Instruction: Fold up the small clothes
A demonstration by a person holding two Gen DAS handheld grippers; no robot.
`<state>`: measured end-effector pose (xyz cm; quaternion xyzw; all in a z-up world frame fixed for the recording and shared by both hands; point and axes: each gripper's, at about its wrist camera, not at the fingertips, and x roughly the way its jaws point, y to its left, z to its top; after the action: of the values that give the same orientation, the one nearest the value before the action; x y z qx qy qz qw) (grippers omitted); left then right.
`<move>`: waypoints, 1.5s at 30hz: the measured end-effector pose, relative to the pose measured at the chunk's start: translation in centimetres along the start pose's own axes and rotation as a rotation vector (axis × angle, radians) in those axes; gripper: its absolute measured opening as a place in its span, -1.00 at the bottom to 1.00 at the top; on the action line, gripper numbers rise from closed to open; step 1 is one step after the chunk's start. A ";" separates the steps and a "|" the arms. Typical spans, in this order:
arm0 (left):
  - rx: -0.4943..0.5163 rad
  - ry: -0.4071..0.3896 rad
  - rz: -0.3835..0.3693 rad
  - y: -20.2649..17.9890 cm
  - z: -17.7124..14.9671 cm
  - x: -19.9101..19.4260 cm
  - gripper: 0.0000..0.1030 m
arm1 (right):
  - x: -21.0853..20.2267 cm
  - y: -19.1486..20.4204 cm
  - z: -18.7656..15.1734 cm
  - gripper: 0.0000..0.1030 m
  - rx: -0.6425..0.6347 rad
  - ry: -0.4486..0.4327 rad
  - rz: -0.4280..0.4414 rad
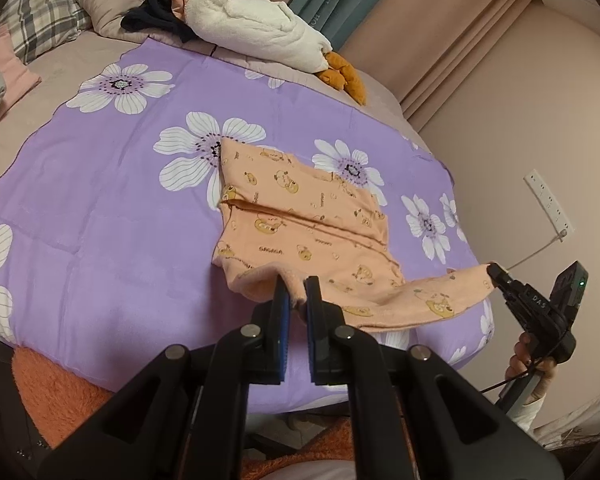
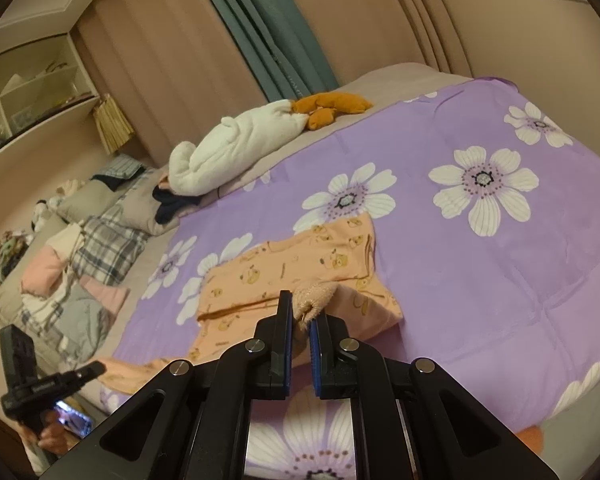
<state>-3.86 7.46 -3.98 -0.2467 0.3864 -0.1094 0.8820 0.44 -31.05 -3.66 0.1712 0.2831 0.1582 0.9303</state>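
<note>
Evidently, the near hem of the orange garment (image 1: pixel 300 216) is pinched by both closed claws, left claw (image 1: pixel 294 292) and right claw (image 2: pixel 302 316). The rest is left lying on the purple bedspread (image 1: pixel 120 200), so the hem can be carried over it for a fold.

Pinkish walls (image 1: pixel 500 120), teal curtain (image 2: pixel 268 32), a bed under a purple flowered sheet (image 1: pixel 100 200).

Right tool (image 2: pixel 300 316) clamps the peach garment's (image 2: pixel 300 264) fuzzy edge — above the purple floral sheet (image 2: pixel 480 280)

The garment (image 1: pixel 300 216) is showing peach with yellow bear prints, lying on a purple sheet (image 1: pixel 100 208) with white flowers; beyond the sheet, a white-and-orange plush (image 1: pixel 260 32) is resting.
</note>
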 end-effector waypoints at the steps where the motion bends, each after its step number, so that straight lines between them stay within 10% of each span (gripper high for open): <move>1: -0.001 -0.003 -0.001 0.0 0.2 0.0 -0.86 | 0.2 0.0 0.2 -0.82 0.001 -0.003 0.002; 22: -0.031 -0.045 0.049 1.1 10.8 9.9 -0.86 | 9.1 -0.9 6.5 -0.82 0.031 -0.010 -0.025; 45: -0.046 0.007 0.179 4.8 17.9 22.3 -0.86 | 24.5 -4.3 9.5 -0.83 0.105 0.191 -0.150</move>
<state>24.43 9.30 -10.08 -0.2310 0.4125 -0.0222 0.8809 26.13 -27.47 -9.61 0.1821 0.3900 0.0889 0.8982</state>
